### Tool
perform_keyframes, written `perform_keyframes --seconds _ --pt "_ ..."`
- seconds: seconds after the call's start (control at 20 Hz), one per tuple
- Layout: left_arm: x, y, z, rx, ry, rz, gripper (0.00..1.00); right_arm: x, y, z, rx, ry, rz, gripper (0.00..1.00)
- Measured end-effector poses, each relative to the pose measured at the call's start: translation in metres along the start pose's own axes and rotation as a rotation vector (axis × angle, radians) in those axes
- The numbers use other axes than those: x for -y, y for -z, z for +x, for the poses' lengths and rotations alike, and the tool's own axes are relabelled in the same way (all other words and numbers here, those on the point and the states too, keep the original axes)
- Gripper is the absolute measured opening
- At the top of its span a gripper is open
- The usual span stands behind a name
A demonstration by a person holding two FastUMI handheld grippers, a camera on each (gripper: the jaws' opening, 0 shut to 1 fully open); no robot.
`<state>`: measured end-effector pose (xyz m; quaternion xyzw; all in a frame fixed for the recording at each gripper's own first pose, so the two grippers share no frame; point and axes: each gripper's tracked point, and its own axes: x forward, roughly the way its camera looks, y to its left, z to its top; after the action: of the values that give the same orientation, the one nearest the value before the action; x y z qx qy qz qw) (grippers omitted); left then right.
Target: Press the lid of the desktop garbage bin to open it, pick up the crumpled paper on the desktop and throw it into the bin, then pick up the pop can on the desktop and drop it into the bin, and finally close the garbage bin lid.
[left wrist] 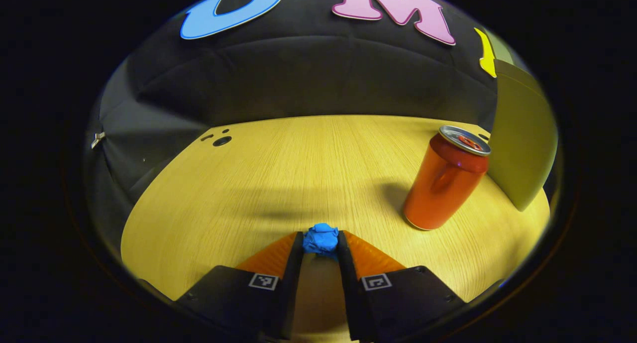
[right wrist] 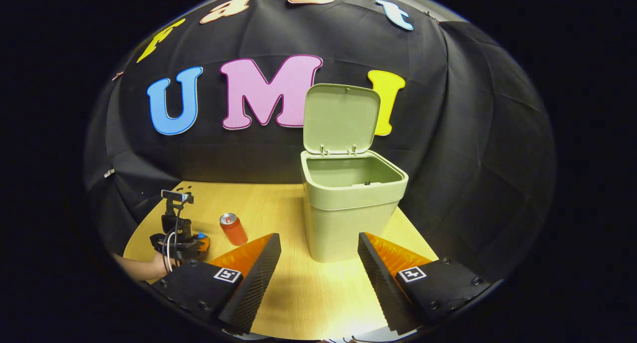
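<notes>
No readable text, brand or nr. anywhere. The pop can (left wrist: pixel 444 179) carries no legible print on its side; top too small to tell. Only signs: square black-and-white marker tags, no letters on them. One sits on each finger of the left tool (left wrist: pixel 321 246), nearer the camera than the fingertips. One sits on each finger of the right tool (right wrist: pixel 318 256) likewise, well in front of the bin (right wrist: pixel 348 203). Bin body and lid (right wrist: pixel 341 118) plain, no label seen.
</notes>
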<state>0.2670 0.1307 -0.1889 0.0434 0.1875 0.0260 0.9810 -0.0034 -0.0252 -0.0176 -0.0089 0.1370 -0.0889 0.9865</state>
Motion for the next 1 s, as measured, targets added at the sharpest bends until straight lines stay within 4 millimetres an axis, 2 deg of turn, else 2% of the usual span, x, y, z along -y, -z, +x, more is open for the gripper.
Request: perform_keyframes --seconds 0.25,0.4,0.7,0.8,0.9,1.0 --pt "0.000 -0.001 -0.005 0.004 0.012 -0.023 0.38 0.007 0.001 -0.010 0.006 0.011 0.006 0.98" --pt "0.000 -0.010 -0.017 0.024 0.019 -0.026 0.35 0.010 0.006 -0.018 0.005 0.015 0.014 0.98" --pt "0.003 -0.057 -0.056 0.116 0.050 -0.040 0.38 0.014 0.017 -0.030 0.007 0.015 0.051 0.98" --pt "0.007 -0.079 -0.076 0.152 0.064 -0.030 0.34 0.015 0.020 -0.034 0.009 0.011 0.061 0.98" --pt "0.012 -0.102 -0.095 0.190 0.082 -0.018 0.38 0.019 0.022 -0.033 0.013 0.010 0.059 0.98" --pt "0.022 -0.127 -0.115 0.226 0.101 -0.005 0.36 0.028 0.019 -0.031 0.025 0.012 0.058 0.98"
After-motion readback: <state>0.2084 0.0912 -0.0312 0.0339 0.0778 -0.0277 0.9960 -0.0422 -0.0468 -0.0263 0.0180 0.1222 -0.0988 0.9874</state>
